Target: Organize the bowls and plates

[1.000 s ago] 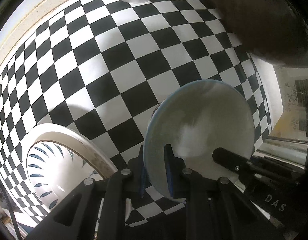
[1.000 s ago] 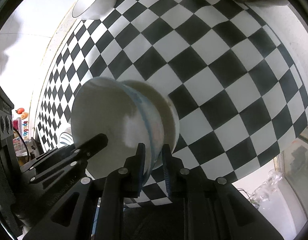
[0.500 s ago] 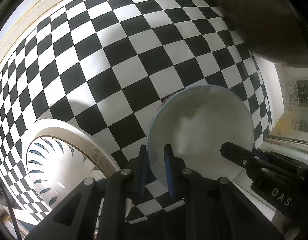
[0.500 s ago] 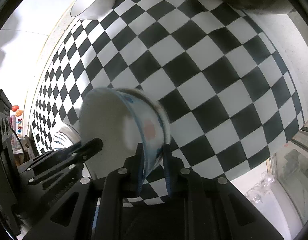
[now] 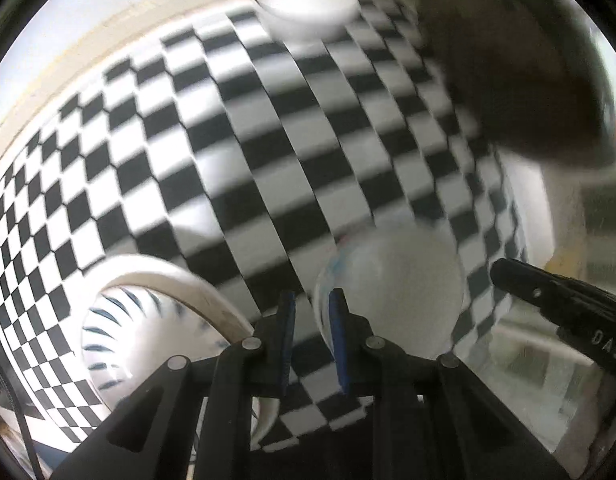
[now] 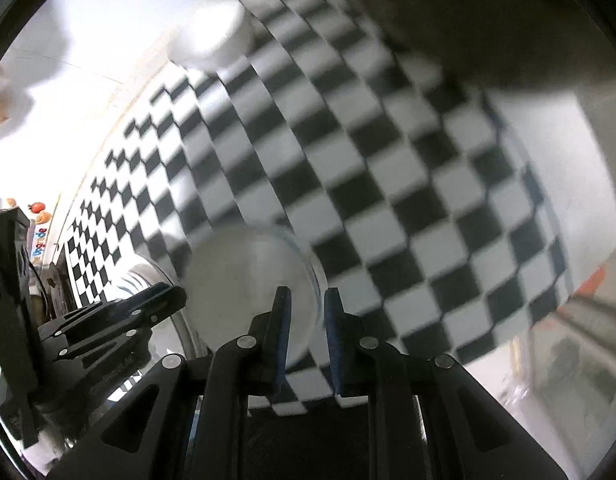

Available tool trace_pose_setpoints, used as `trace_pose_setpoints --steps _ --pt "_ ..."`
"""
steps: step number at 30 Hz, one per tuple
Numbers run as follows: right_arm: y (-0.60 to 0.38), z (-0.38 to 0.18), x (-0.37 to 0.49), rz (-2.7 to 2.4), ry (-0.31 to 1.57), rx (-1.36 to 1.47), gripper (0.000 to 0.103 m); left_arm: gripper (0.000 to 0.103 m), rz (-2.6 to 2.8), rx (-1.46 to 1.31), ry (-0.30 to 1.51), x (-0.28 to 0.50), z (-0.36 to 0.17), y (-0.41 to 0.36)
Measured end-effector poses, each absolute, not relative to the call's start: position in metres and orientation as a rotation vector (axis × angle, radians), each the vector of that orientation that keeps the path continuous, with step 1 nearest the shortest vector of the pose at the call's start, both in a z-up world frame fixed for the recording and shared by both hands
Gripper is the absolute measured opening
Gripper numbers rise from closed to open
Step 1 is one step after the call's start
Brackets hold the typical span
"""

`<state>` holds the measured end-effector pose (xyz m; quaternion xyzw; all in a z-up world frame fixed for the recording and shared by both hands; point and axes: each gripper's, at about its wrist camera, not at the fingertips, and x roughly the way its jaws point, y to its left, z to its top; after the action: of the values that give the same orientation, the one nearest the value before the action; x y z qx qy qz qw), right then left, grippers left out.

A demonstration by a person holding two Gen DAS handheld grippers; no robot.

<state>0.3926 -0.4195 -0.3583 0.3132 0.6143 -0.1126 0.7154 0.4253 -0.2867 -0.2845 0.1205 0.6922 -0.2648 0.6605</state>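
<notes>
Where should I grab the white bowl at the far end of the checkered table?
Its rim, from above: the white bowl stands upright with its mouth open, so one finger slips inside the wall, one outside.

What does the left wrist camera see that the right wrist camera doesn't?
Only the left wrist view shows the inside of the big plate with dark blue streaks. Only the right wrist view shows small orange and red things at its far left edge. Both show the checkered tablecloth, the white bowl far off on it, a dark blurry shape at the top right, and the small bowl that both grippers hold by its rim.
</notes>
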Motion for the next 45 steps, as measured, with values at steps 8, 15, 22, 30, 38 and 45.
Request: trace_pose_setpoints --steps 8,15,22,30,38,45 --pt "-0.432 -0.303 0.534 -0.154 1.284 0.389 0.041 0.018 -0.491 -0.02 1.483 0.535 -0.258 -0.28" --pt "-0.442 -0.345 0.65 -0.133 1.394 0.083 0.047 0.018 -0.426 -0.171 1.484 0.599 -0.285 -0.296" --pt "-0.463 -0.384 0.697 -0.146 1.461 0.037 0.047 0.018 -0.424 -0.222 1.537 0.629 -0.319 -0.321" --pt "-0.478 -0.415 0.717 -0.146 1.535 0.056 0.045 0.018 -0.463 -0.182 1.605 0.649 -0.348 -0.351" --pt "-0.49 -0.437 0.716 -0.124 1.608 0.145 0.02 0.018 -0.464 -0.153 1.634 0.662 -0.363 -0.366" --pt "-0.49 -0.441 0.708 -0.141 1.643 0.168 0.011 0.013 -0.448 -0.075 1.605 0.665 -0.36 -0.371"
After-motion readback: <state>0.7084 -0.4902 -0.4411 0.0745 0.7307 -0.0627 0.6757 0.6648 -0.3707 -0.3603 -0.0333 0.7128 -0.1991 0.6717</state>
